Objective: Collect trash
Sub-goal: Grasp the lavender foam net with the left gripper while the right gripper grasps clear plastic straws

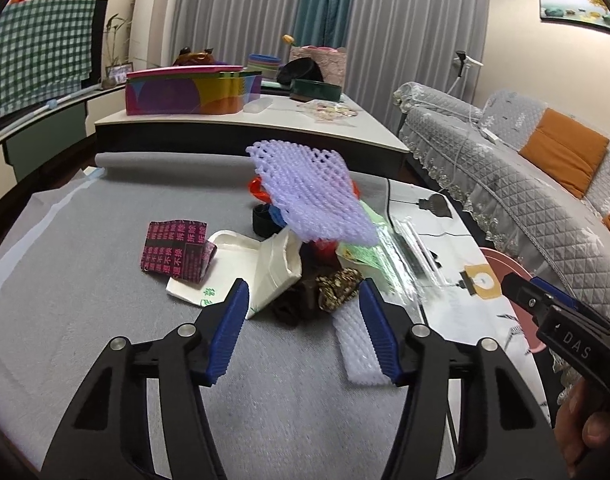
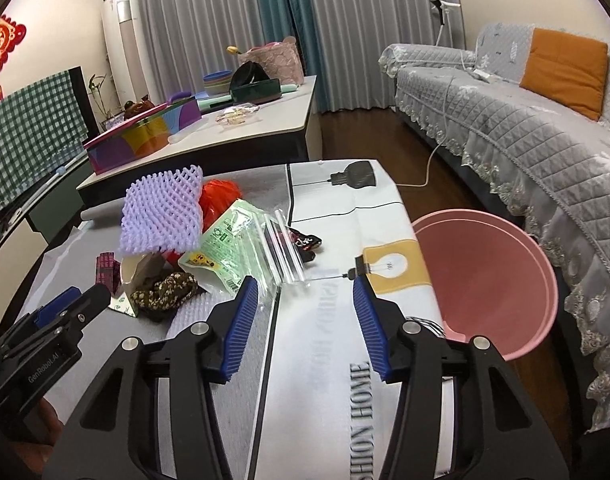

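Observation:
A heap of trash lies on the grey mat (image 1: 105, 320). A purple foam net (image 1: 309, 192) tops it. Under it are a white paper carton (image 1: 265, 264), a pink-and-black printed wrapper (image 1: 177, 250), a leopard-print band (image 1: 339, 284) and a white foam strip (image 1: 357, 348). My left gripper (image 1: 303, 292) is open just short of the heap, with the leopard-print band ahead between its fingers, untouched. My right gripper (image 2: 305, 284) is open over the printed cloth. A green printed bag (image 2: 233, 236) and clear plastic packaging (image 2: 281, 248) lie just beyond its left finger. A pink bin (image 2: 485, 280) stands off the table's right edge.
A black plug with a cord (image 2: 355, 176) lies at the table's far end. Behind it a low table (image 2: 265, 128) carries a colourful box (image 1: 185, 94) and bowls. A grey quilted sofa (image 2: 525, 132) runs along the right. A checked cloth (image 1: 37, 52) hangs at the left.

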Motion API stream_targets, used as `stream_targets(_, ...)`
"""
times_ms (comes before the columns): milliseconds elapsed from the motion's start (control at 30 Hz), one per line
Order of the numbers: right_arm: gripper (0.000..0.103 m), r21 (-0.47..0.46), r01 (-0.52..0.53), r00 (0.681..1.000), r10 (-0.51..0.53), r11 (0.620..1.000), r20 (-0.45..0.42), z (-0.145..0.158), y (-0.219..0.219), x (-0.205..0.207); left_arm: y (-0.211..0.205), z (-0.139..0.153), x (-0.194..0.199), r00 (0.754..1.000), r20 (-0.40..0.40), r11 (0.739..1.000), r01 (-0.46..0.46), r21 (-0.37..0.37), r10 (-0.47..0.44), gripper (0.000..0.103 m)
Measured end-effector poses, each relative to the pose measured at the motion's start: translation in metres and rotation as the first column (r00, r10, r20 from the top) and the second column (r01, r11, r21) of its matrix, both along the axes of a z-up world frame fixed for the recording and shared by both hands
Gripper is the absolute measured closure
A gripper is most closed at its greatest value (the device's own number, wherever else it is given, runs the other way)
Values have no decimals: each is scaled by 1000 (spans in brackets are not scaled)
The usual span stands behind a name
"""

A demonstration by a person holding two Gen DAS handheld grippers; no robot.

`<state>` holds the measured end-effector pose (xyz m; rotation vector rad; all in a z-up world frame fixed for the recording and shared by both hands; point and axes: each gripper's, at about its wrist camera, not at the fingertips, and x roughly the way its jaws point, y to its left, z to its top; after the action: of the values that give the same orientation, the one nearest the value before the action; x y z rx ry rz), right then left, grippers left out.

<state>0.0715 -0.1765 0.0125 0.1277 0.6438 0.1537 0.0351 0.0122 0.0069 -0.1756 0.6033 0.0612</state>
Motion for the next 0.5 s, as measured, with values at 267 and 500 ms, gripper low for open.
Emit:
stream_targets(267,53,13,-23,998,23,1000,-58,-18,11,38,11,7,25,999,39,1000,-20,-22,21,47)
stream_targets(500,53,-7,-55,993,54,998,-102,-34,24,63,15,6,53,999,45,999,-3,-41,5,47)
